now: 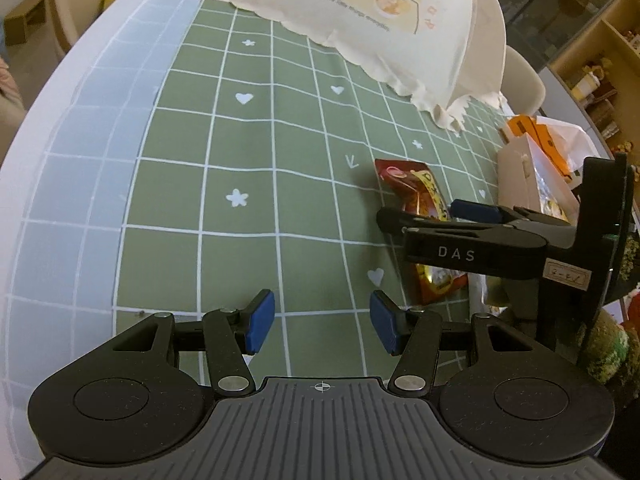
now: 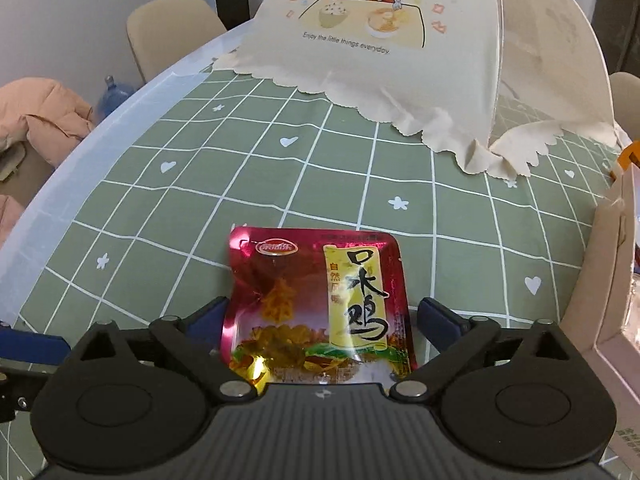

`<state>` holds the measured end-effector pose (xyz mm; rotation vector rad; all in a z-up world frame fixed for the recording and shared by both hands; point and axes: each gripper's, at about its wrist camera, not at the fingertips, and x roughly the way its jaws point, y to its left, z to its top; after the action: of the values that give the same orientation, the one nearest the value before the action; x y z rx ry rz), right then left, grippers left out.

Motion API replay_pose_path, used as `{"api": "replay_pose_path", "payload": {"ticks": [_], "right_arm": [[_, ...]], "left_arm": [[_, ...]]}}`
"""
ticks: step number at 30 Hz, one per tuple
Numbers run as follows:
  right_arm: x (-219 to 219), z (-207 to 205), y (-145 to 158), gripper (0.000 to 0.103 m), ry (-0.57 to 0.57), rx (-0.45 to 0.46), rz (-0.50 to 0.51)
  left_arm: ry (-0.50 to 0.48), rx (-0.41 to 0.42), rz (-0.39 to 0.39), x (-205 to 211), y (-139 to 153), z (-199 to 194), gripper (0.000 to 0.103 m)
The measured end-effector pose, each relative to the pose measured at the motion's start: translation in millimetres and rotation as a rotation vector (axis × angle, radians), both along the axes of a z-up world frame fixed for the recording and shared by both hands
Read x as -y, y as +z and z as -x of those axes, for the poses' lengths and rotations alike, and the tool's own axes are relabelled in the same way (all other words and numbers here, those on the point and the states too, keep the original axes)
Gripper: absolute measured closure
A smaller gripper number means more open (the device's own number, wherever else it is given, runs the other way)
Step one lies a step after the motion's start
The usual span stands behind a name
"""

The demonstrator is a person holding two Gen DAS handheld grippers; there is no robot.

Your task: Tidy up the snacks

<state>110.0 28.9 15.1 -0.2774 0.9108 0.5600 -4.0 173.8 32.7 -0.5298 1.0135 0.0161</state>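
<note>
The right gripper (image 2: 320, 320) is spread wide, with a blue pad sitting off each side edge of the red foil snack packet (image 2: 316, 300); whether the pads are actually touching the foil can't be told, but nothing is being pinched yet; the packet is lying flat on the green checked tablecloth (image 2: 200, 184), label up, lower end tucked between the fingers. From the left wrist view the same packet (image 1: 416, 188) is seen under the right gripper (image 1: 456, 216), which is reaching in from the right side; the left gripper (image 1: 322, 322) is parked over bare cloth with its jaws apart and nothing between them.

Further out, a pale cardboard box (image 2: 612, 280) is seen just right of the packet, open side facing up, with what looks like shiny wrappers inside, so that's probably where snacks are being collected, though it's only a guess; behind everything a cream mesh food cover (image 2: 380, 48) with a cartoon print is set on the table.

Progress-wise: some stuff seems to be boxed already; this one packet is the only loose snack that can be spotted on the cloth, so it's judged that a grab and a drop into the box are what's left, at least for what's in view.
</note>
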Motion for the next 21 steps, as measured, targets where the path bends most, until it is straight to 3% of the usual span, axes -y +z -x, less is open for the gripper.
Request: {"api": "replay_pose_path", "payload": {"ticks": [5, 8, 11, 17, 21], "right_arm": [[3.1, 14.7, 22.3, 0.057, 0.031, -0.005, -0.042], [10.4, 23.6, 37.8, 0.078, 0.03, 0.028, -0.053], [28.6, 22.2, 52.4, 0.086, -0.02, 0.066, -0.06], [97.2, 16.6, 69.5, 0.086, -0.226, 0.077, -0.062], [137.6, 34.2, 71.5, 0.085, -0.291, 0.066, -0.077]], "left_arm": [[-0.03, 0.006, 0.015, 9.2, 2.3, -2.9, 0.045], [-0.059, 0.008, 0.012, 19.9, 5.5, -4.6, 0.045], [-0.095, 0.02, 0.006, 35.0, 11.6, -5.8, 0.045], [-0.212, 0.064, -0.004, 73.5, 25.0, -10.3, 0.045], [-0.29, 0.063, -0.012, 99.2, 24.5, -17.3, 0.045]]}}
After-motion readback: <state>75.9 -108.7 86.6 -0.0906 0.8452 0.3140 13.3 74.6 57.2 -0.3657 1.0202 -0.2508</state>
